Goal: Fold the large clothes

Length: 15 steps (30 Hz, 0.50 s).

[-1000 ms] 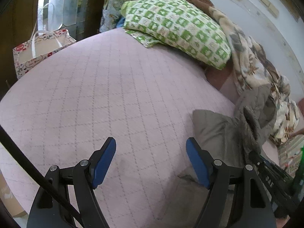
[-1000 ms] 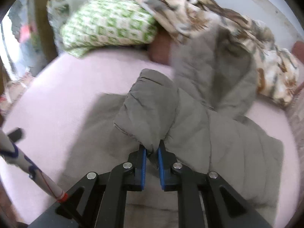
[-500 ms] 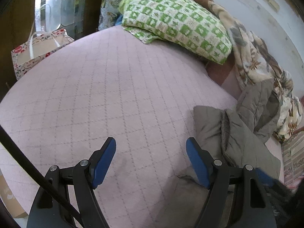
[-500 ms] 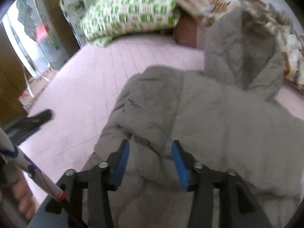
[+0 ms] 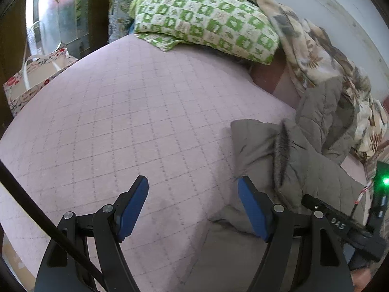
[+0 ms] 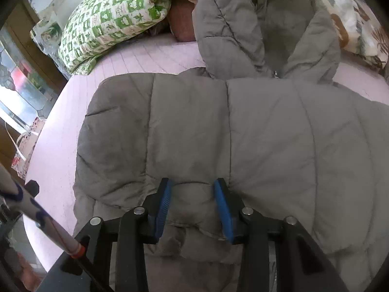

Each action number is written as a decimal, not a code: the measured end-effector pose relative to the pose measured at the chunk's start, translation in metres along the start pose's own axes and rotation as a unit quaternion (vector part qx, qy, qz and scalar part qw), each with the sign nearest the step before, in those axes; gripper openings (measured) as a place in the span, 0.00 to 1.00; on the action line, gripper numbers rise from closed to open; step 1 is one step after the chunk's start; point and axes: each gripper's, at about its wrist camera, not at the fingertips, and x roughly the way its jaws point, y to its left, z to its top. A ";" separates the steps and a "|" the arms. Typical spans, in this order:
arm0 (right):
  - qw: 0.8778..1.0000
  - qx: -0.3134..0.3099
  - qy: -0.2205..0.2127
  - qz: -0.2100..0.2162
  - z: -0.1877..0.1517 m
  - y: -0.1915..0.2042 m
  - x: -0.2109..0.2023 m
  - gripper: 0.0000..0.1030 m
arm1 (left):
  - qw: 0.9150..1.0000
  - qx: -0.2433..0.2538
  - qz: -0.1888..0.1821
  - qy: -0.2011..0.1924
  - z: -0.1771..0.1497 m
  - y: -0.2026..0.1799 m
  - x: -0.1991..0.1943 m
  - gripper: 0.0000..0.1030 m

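The right gripper (image 6: 192, 204) stands partly open, its jaws having just been closing, with a bulge of the grey padded jacket (image 6: 243, 133) between its blue pads (image 6: 162, 206); whether they press on it cannot be told. From there the jacket lies spread on the pink quilted bed (image 5: 136, 112), its long axis running away from the gripper, hood (image 6: 265, 26) at the far end toward the green checked pillow (image 6: 109, 19) and floral blanket (image 6: 352, 22). The left gripper (image 5: 192, 204) hangs wide open and empty over bare bed, the jacket's edge just beside its right finger.
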 end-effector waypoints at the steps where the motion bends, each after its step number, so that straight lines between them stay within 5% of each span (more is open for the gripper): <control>1: 1.000 -0.004 0.003 0.003 0.002 0.000 -0.004 0.40 | 1.000 0.006 -0.005 0.002 0.000 -0.004 0.003 0.73; 9: 0.998 -0.021 -0.047 -0.025 0.026 -0.018 -0.060 0.40 | 0.998 0.044 0.004 0.047 -0.012 -0.042 0.037 0.73; 11: 0.998 -0.012 -0.058 -0.035 0.044 -0.028 -0.070 0.47 | 0.996 0.050 -0.001 0.072 -0.018 -0.047 0.047 0.73; 15: 0.994 0.039 -0.088 -0.058 0.094 -0.052 -0.080 0.59 | 0.996 0.060 0.001 0.062 -0.018 -0.049 0.042 0.73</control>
